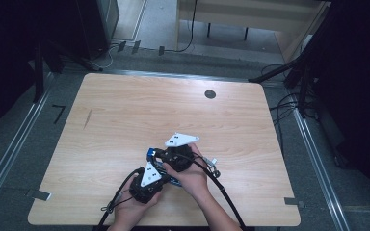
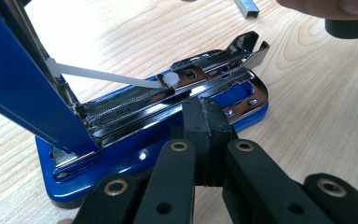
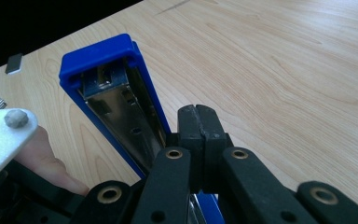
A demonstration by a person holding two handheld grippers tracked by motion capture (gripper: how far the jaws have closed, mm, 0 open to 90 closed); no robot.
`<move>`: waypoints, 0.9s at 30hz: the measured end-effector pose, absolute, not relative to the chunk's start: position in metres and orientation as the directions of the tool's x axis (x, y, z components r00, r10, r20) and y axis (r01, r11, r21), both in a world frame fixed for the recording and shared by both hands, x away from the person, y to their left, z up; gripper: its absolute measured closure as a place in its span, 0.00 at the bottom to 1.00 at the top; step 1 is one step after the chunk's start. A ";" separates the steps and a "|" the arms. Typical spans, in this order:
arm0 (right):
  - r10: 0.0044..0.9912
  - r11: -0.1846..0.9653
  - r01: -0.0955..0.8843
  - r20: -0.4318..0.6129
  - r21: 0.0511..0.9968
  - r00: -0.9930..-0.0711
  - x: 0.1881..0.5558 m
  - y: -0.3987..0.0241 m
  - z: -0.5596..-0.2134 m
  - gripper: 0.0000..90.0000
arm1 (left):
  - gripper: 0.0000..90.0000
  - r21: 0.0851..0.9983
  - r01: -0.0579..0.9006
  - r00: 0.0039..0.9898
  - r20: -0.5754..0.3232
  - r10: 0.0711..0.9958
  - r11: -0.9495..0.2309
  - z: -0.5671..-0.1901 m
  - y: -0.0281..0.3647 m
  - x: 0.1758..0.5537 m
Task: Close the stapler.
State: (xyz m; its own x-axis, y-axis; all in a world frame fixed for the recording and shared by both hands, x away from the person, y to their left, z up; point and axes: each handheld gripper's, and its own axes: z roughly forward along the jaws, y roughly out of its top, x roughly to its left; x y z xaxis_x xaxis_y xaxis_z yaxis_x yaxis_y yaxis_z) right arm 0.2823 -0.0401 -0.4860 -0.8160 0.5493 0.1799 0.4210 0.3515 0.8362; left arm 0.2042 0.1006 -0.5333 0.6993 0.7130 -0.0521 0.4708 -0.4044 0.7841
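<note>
1. Both hands sit close together at the near-centre of the wooden surface [image 1: 125,110], forearms coming in from the near edge.
2. Left hand [image 1: 134,208] wraps the left tongs [image 1: 150,179] from below, grey three-cornered plate on top, pointing up and right toward the stapler.
3. Right hand [image 1: 192,175] holds the right tongs [image 1: 176,156] just beyond and right of the left ones, plate tilted toward the far side. The 2 tools nearly touch.
4. Left tongs in the left gripper view [image 2: 204,126]: jaws pressed pad to pad, no gap, tips against the near edge of the stapler's chrome rail. Cannot tell if they pinch anything; looks like nothing between them.
5. Right tongs in the right gripper view [image 3: 198,123]: jaws also narrow, pads together, tips resting beside the raised blue arm, touching or just beside it.
6. Blue stapler [image 2: 168,116] lies on the surface between and under the 2 tools, hinged open.
7. Base flat, long axis running roughly left-right in the left gripper view; the chrome magazine [image 2: 135,100] lies along it, open, spring visible.
8. Top cover [image 3: 107,70] swung up and back, its blue end cap pointing away from the right tongs.
9. Loose strip of staples [image 2: 247,7] lies on the surface beyond the stapler's front end, apart from it.
10. Black cables [image 1: 221,190] trail off the near edge.
</note>
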 end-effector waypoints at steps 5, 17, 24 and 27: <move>0.545 0.366 0.417 0.172 0.832 -0.821 0.283 -0.038 -0.485 1.00 | 1.00 0.785 0.459 0.700 -0.031 0.714 -0.416 -0.533 0.099 0.203; 0.508 0.369 0.437 0.216 0.820 -0.834 0.294 -0.025 -0.494 1.00 | 1.00 0.784 0.456 0.701 -0.026 0.713 -0.420 -0.533 0.099 0.203; 0.492 0.393 0.432 0.212 0.812 -0.844 0.299 -0.014 -0.497 1.00 | 1.00 0.783 0.456 0.702 -0.024 0.711 -0.423 -0.533 0.099 0.202; 0.479 0.410 0.428 0.209 0.805 -0.852 0.301 -0.009 -0.498 1.00 | 1.00 0.782 0.454 0.704 -0.022 0.710 -0.427 -0.533 0.099 0.202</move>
State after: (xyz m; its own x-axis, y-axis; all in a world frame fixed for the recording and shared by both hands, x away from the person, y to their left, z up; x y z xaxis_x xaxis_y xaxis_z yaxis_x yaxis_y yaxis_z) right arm 0.3013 -0.0090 -0.4983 -0.8524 0.4792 0.2092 0.4281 0.4099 0.8054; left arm 0.2021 0.0990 -0.5333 0.7042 0.7096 -0.0221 0.4544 -0.4266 0.7820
